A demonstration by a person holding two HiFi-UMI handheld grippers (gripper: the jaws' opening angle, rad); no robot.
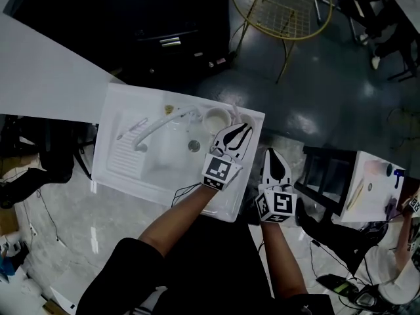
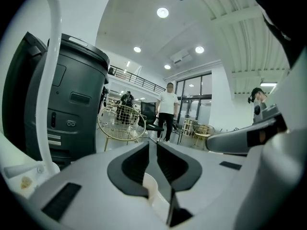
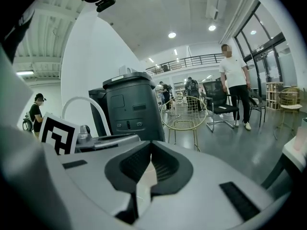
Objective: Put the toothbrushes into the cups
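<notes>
A white cup (image 1: 216, 119) stands at the back right of the white sink unit (image 1: 125, 176), beside the curved white tap (image 1: 164, 122). A thin pale stick (image 1: 234, 112), perhaps a toothbrush, shows at the cup's right rim; it is too small to be sure. My left gripper (image 1: 241, 131) hovers just right of the cup. Its jaws stand a narrow slit apart (image 2: 152, 146) with nothing visible between them. My right gripper (image 1: 275, 157) hangs off the sink's right edge, its jaw tips touching (image 3: 150, 152) and empty.
A gold wire chair (image 1: 282, 8) and a tall dark bin (image 2: 72, 99) stand beyond the sink. A small white table (image 1: 371, 188) sits at the right. People stand farther off in the hall (image 2: 168, 110). Cables lie on the floor.
</notes>
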